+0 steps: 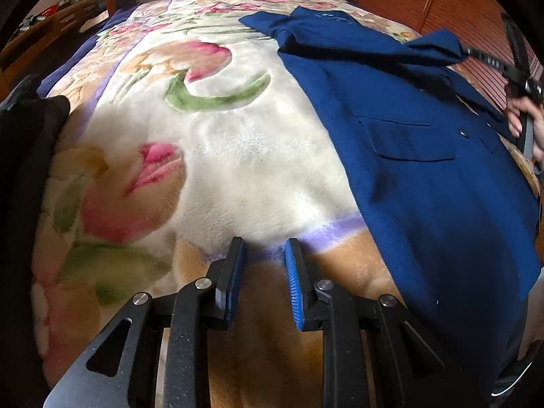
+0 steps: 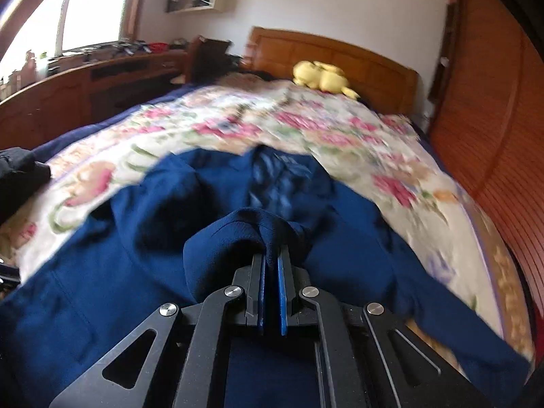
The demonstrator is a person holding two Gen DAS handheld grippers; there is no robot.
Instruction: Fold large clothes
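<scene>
Left wrist view: the left gripper hangs over a floral blanket, its jaws parted with nothing between them. To its right, a large blue jacket lies spread on the bed, a flapped pocket and a button showing. Farther right, a hand holds the right gripper, which in its own blurred view is clamped on a raised fold of the jacket's cloth. Ahead of it, a yellow plush toy sits against the wooden headboard.
</scene>
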